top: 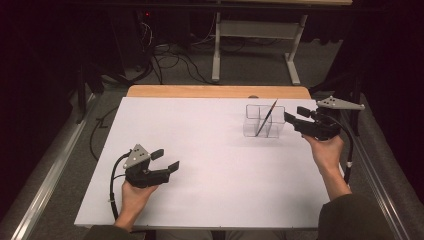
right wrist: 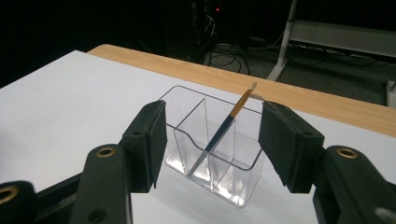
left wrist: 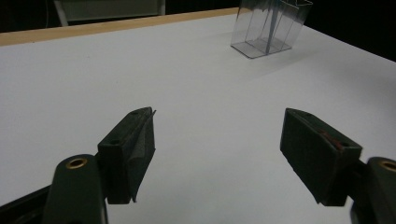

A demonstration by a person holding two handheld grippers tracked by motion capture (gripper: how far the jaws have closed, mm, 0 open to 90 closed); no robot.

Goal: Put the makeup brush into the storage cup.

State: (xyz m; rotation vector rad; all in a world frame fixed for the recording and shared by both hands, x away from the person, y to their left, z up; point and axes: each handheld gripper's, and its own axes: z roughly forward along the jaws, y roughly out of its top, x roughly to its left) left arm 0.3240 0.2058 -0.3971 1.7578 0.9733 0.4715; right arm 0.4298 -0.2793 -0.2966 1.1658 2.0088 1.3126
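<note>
Paintbrush (right wrist: 227, 127), a thin one with a dark handle and an orange-yellow upper part, is seen leaning at a slant inside a clear plastic organizer (right wrist: 212, 161). Its lower end is planted on the floor of a compartment by the centre divider, and its upper end is tilted out past the far rim. The organizer is split by clear walls into several compartments and is stood on the white desk (top: 210, 150), toward the far right part of it, near the wooden strip (top: 200, 92) along the far edge.

The right gripper (top: 287, 118) is held level just beside the organizer on its right side, pointed at it. In the right gripper view its jaws are seen spread wide, nothing pressed between the pads, with organizer and brush framed in the gap beyond them; whether the fingertips touch the plastic cannot be told.

The left gripper (top: 167, 160) is held low over the near left part of the desk, well apart from the organizer. Its jaws are likewise spread wide with only bare desk surface between them, and the organizer (left wrist: 270, 28) is seen far off.
</note>
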